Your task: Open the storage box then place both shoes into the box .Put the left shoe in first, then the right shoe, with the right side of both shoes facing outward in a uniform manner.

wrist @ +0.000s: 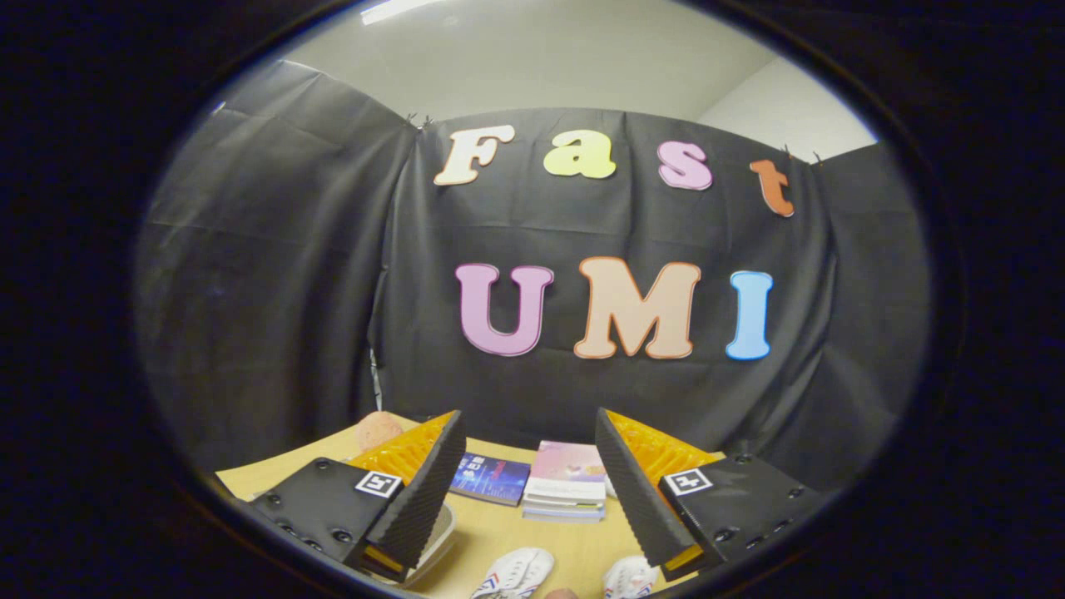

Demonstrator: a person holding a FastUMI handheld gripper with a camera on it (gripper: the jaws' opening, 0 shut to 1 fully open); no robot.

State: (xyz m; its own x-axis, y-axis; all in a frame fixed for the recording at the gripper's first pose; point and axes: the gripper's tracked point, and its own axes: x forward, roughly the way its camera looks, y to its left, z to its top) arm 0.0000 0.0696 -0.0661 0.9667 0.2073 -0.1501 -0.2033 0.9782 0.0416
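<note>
My gripper (528, 491) is held high above the wooden table (491, 532), its fingers wide apart with nothing between them. Low down between the fingers lie two white shoes with red and blue stripes: one shoe (514, 574) nearer the left finger and the other shoe (628, 576) close to the right finger. Under the left finger shows the rim of a pale translucent storage box (437, 545); whether it is open I cannot tell.
Beyond the fingers, at the back of the table, a dark blue book (491, 478) lies beside a stack of books with a pink cover (567, 481). A pinkish round object (378, 430) sits at the table's far left. Black cloth walls close the booth.
</note>
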